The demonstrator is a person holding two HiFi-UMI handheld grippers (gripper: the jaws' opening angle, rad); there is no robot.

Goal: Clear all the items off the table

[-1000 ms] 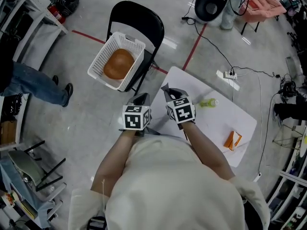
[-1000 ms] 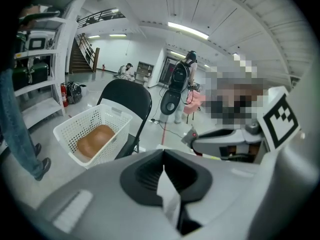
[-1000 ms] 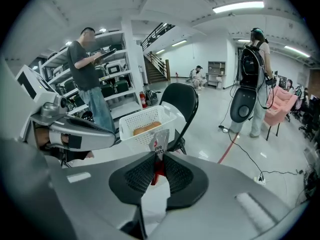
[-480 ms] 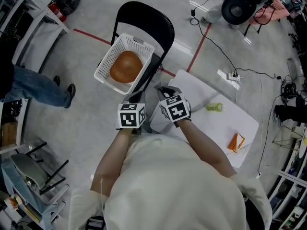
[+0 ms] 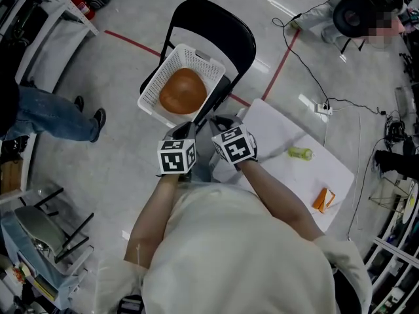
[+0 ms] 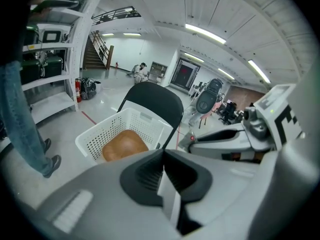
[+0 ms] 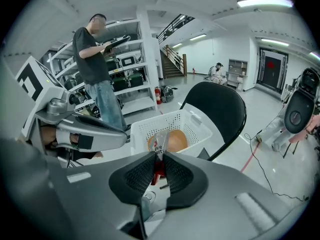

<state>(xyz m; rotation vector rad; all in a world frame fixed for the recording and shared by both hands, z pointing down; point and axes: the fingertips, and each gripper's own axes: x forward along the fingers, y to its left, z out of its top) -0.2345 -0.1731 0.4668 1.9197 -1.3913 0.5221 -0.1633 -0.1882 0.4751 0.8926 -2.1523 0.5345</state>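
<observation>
Gripping a packet (image 7: 159, 144), right hand-held gripper (image 7: 159, 159) hovers beside basket (image 7: 195, 125) rim

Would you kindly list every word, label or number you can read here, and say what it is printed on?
Nothing reads clearly.
Clear packet in the right gripper: dark and red print, too blurred and jaw-hidden to read.
Orange carton on the table: too small to read.
Green bottle: too small to read.
Marker cubes: square patterns only, no words.

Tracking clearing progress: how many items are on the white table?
2: a green bottle near the table's middle, an orange packet by its right edge. The person's torso may hide more.
</observation>
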